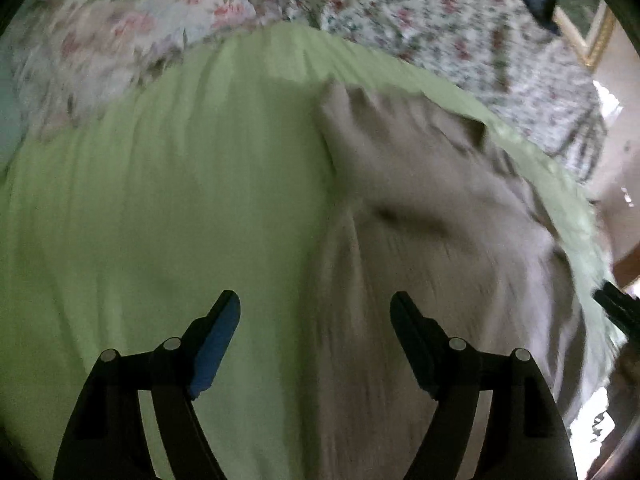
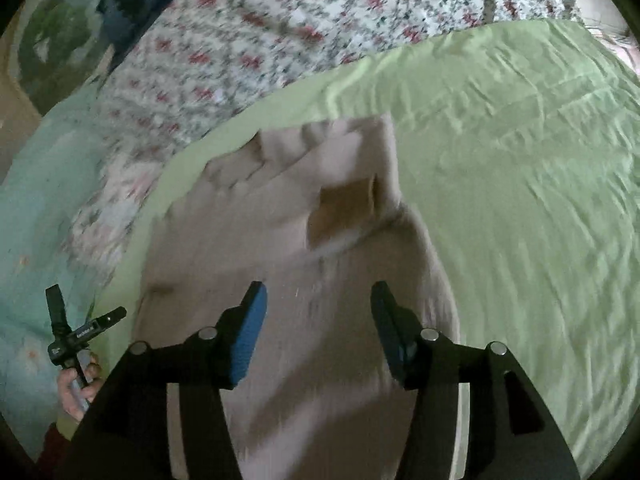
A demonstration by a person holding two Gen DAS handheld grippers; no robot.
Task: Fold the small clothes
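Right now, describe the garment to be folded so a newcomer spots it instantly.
Find the light green sheet spread over the floral bedding. On it lies the beige garment, the only plain tan cloth there, with a darker square patch near its far end.

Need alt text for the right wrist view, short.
The open right gripper hovers over a beige garment lying on a light green sheet, holding nothing. A floral bedspread lies beyond the sheet, and the image is blurred.
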